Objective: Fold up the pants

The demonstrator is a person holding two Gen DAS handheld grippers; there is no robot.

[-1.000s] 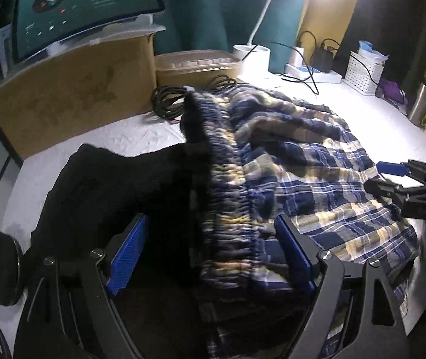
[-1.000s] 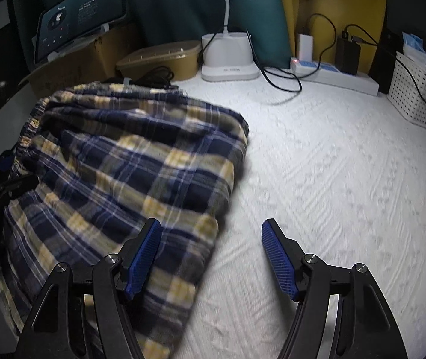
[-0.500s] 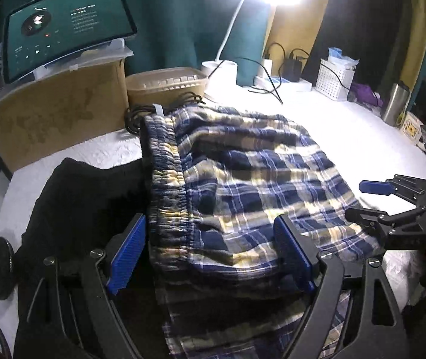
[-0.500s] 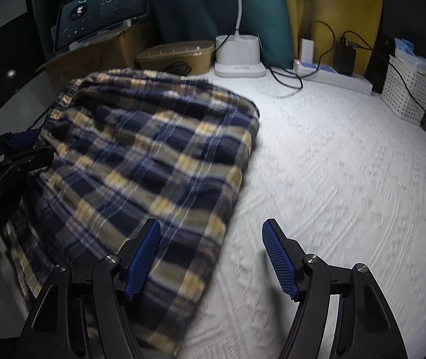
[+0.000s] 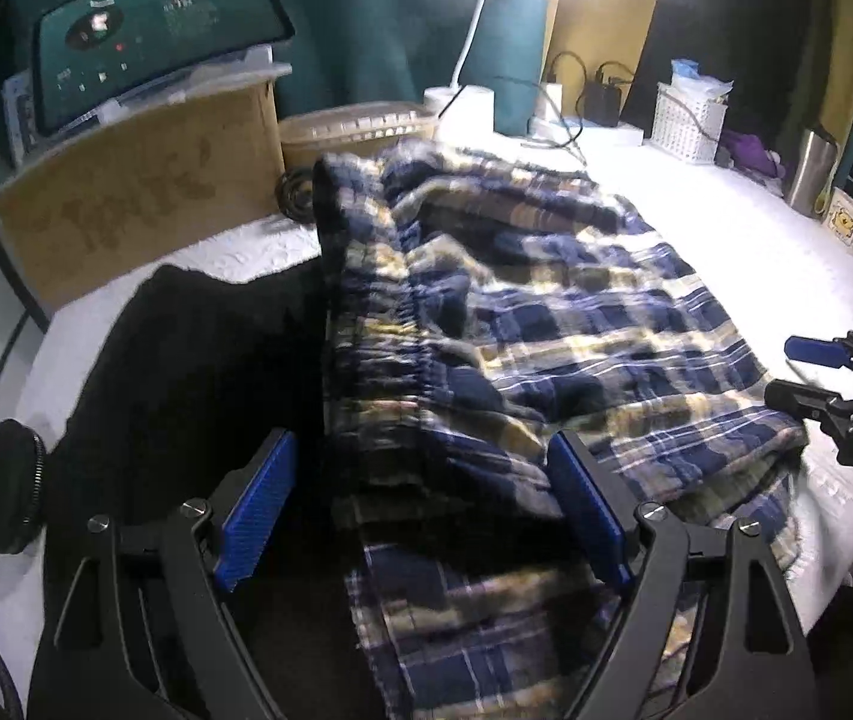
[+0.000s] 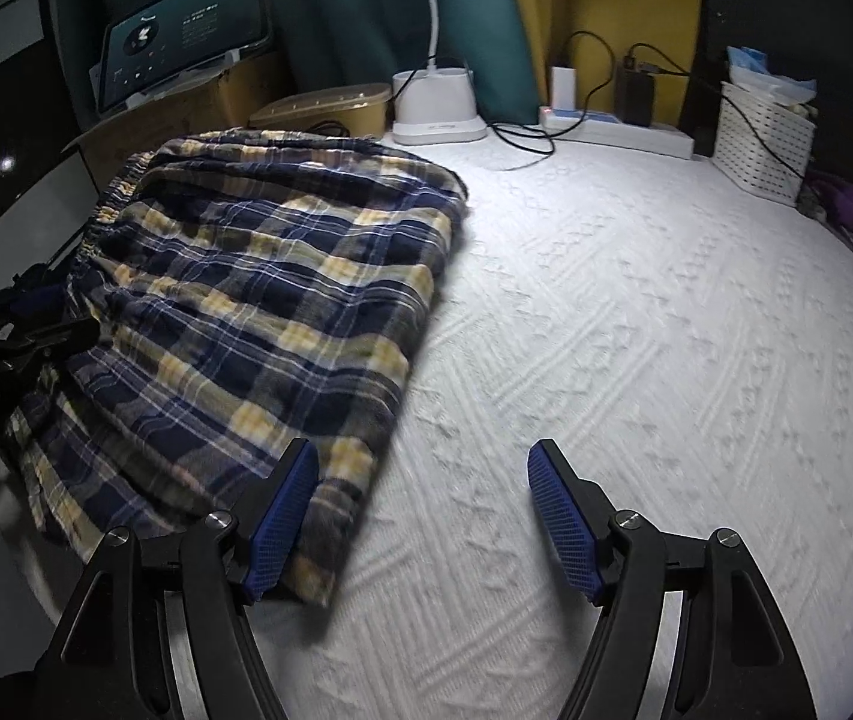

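Blue and yellow plaid pants [image 5: 522,348] lie folded over on the white textured table cover [image 6: 636,312]; they also show in the right wrist view [image 6: 258,300]. The elastic waistband [image 5: 360,312] faces my left gripper [image 5: 426,510], which is open and empty just above the waist end. My right gripper [image 6: 420,516] is open and empty at the pants' near right edge, its left pad [image 6: 282,504] over the cloth. The right gripper also shows in the left wrist view [image 5: 810,372].
A black garment [image 5: 186,372] lies left of the pants. A cardboard box [image 5: 126,198] with a tablet [image 5: 150,30] stands at the back left, beside a tan container [image 6: 330,105]. A lamp base [image 6: 435,108], power strip [image 6: 612,129], white basket [image 6: 762,132] and steel flask [image 5: 810,171] line the back.
Both grippers pulled back slightly and stayed open. The pants have settled flatter on the table, with the waistband lying lower than a second ago.
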